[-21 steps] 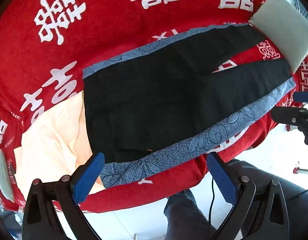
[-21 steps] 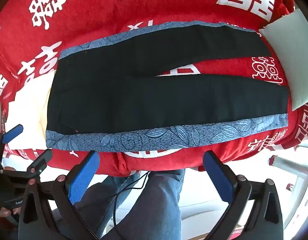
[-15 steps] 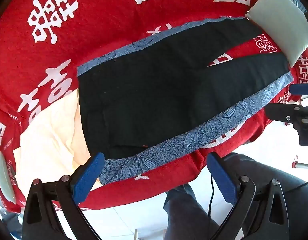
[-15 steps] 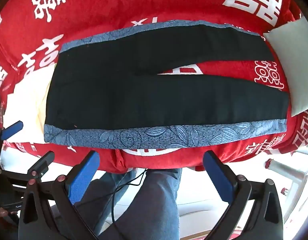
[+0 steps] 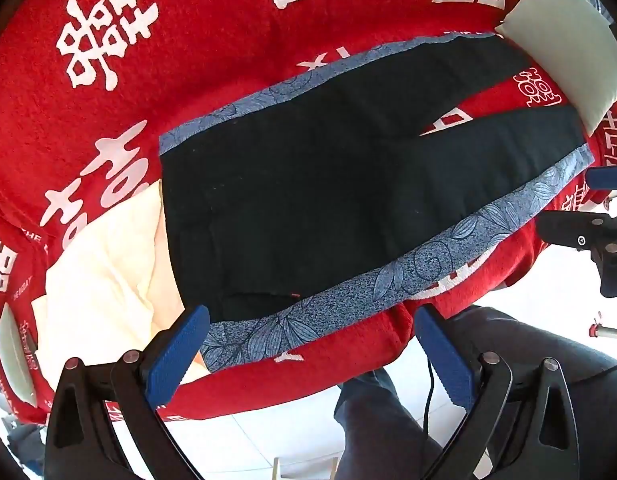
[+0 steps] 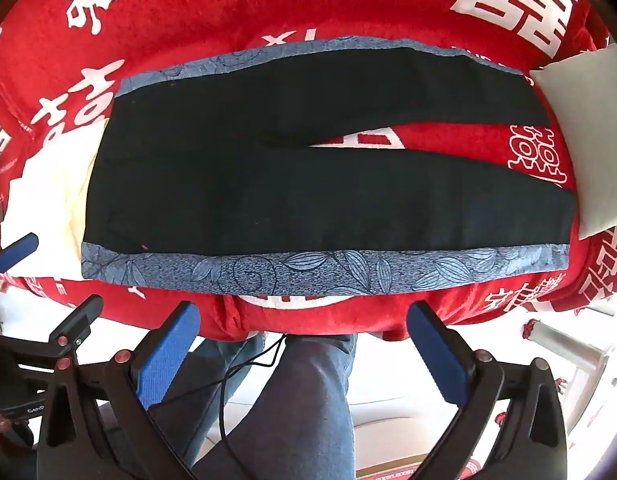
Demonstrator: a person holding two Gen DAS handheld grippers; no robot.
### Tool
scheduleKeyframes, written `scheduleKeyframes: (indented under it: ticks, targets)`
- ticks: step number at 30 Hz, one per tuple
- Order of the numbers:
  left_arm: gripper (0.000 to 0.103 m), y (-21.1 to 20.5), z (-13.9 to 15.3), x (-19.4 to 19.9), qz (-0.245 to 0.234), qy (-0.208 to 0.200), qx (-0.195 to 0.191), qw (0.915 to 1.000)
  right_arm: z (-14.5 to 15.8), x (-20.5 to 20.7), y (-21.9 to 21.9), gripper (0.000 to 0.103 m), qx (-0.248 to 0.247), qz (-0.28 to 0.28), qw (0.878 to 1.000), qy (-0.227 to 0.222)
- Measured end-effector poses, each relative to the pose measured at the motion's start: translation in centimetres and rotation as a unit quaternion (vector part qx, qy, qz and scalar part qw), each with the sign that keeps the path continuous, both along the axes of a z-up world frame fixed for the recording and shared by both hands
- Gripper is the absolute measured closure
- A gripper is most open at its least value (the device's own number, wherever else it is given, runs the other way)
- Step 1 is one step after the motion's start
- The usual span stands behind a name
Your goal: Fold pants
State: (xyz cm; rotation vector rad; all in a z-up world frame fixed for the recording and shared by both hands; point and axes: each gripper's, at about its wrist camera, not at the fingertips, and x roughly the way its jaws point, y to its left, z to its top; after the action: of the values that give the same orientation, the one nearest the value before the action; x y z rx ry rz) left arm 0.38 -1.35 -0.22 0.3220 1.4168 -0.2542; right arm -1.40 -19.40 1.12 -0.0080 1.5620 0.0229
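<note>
Black pants (image 5: 308, 200) with blue leaf-print side stripes lie flat on a red cloth, waist at the left, legs spread toward the right; they also show in the right wrist view (image 6: 292, 184). My left gripper (image 5: 312, 340) is open and empty, hovering off the near edge by the waist corner. My right gripper (image 6: 304, 344) is open and empty, off the near edge below the near leg's stripe (image 6: 328, 268). The right gripper also shows at the right of the left wrist view (image 5: 588, 220).
The red cloth with white characters (image 5: 188, 40) covers the table. A cream cloth (image 5: 104, 264) lies under the waist at the left. A pale folded cloth (image 6: 588, 128) sits by the leg ends. The person's jeans-clad legs (image 6: 300, 412) stand at the near edge.
Both grippers have drawn back slightly from the table; the pants sit a little higher in both views. Nothing was grasped and the pants have not moved.
</note>
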Motion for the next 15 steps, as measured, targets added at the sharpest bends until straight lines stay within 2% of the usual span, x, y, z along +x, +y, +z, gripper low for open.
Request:
scheduleKeyframes:
  ticks: [15]
  targets:
    - [0.000,0.67,0.00,0.11,0.018,-0.002,-0.004,0.9998,-0.13,0.22,0.07,0.000,-0.009,0.004,1.000,0.006]
